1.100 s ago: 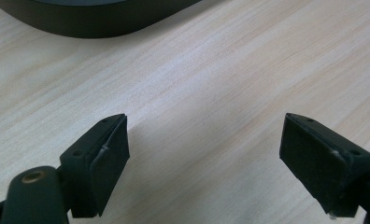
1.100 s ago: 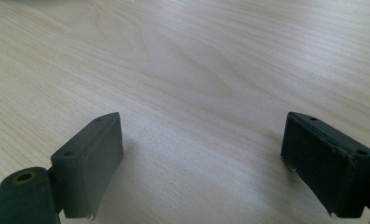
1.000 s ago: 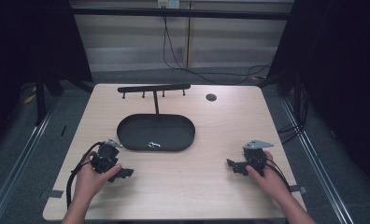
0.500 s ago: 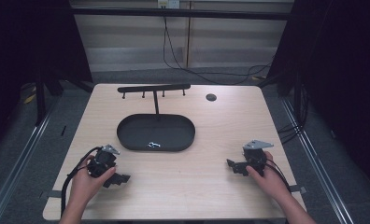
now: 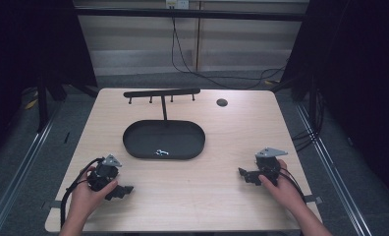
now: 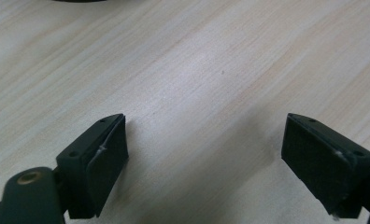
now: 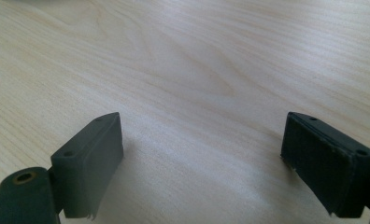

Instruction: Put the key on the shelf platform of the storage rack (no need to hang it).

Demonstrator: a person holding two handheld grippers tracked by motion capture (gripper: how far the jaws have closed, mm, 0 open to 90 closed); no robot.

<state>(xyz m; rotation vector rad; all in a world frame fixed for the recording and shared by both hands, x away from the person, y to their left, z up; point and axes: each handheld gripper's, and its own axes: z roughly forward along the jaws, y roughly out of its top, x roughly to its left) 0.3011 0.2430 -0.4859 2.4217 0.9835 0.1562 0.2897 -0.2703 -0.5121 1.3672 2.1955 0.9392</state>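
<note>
Both tongs rest low on the tabletop [image 5: 202, 196], one in each hand, at the near corners. Left tongs [image 5: 125, 189]: held by the left hand [image 5: 87, 194], jaws pointing right across the wood. In the left gripper view, left tongs [image 6: 206, 158] stand wide apart, nothing between the pads, bare pale wood grain beneath. Right tongs [image 5: 242, 173]: held by the right hand [image 5: 281, 189], jaws pointing left toward the table's middle. In the right gripper view, right tongs [image 7: 204, 158] likewise stand wide apart and hold nothing.

Black oval tray [image 5: 133, 142] sits centre-table, farther back than both tongs and well apart from each. Inside it, near the front wall, lies a small metallic object [image 5: 161, 152]; too small to identify. Behind the tray, a black T-shaped rack [image 5: 161, 92] stands upright, its post rising at the tray's back edge, small pegs hanging under the crossbar. Small dark round disc [image 5: 222, 102] lies on the far right part of the tabletop.
</note>
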